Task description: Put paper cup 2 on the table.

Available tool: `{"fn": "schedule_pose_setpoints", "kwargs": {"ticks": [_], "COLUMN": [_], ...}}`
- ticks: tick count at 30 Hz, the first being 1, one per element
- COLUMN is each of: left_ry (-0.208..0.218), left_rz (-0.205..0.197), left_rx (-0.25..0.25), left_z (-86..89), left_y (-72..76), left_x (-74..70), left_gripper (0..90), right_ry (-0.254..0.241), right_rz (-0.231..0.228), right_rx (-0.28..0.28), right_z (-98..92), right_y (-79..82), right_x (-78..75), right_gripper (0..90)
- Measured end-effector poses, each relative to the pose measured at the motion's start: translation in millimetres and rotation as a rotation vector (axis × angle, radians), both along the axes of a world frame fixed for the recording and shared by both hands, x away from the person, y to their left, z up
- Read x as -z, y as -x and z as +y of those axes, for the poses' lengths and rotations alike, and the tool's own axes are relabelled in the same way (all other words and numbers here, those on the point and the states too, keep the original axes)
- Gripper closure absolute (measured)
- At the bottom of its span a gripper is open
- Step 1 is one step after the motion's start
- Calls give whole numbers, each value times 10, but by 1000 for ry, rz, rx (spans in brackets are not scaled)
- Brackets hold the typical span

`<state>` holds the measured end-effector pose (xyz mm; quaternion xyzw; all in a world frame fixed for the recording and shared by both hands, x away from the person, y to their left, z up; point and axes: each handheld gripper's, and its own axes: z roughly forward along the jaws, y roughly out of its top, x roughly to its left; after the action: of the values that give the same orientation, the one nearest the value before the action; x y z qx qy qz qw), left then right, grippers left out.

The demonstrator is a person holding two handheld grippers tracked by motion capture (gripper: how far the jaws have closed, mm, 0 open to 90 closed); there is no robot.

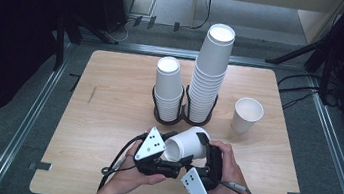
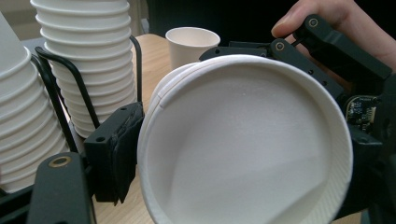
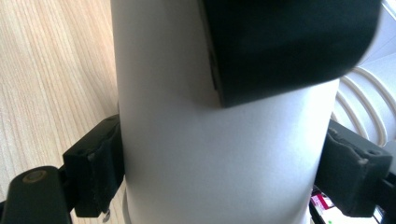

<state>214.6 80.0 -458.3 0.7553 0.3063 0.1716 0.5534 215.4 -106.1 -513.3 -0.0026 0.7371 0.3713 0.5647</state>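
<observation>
Near the counter's (image 1: pixel 106 118) front edge, we hold nested paper cups (image 1: pixel 186 144) on their side. The right hand-held gripper (image 1: pixel 205 154) clamps the outer cup's wall, steadying it, while the left hand-held gripper (image 1: pixel 164 157) pinches the rim, probably to separate one.

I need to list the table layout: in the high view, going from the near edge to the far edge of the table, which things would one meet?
Right tool and left tool, about level, holding the lying cup → upright single cup → short cup stack → tall cup stack.
</observation>
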Motion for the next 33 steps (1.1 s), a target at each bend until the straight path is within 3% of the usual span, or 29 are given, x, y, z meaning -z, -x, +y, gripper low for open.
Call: {"fn": "schedule_pose_setpoints", "kwargs": {"ticks": [9,17,29,33], "left_ry": [-19,-11,-1,-4], "left_rz": [0,7,16,10], "left_rx": [1,9,10,2], "left_z": [0,22,37,36], "left_y": [8,-2,-9,-6], "left_x": [4,6,18,18], "left_gripper": [205,212,221,225], "right_ry": [18,20,7,-6], "right_rz": [-7,-9,15,39], "right_rx": [-3,-9,-17,-24], "right_z": [6,4,2,2], "right_y": [3,7,1,0], "right_x": [15,13,27,8], "right_gripper": [121,118,102,49]}}
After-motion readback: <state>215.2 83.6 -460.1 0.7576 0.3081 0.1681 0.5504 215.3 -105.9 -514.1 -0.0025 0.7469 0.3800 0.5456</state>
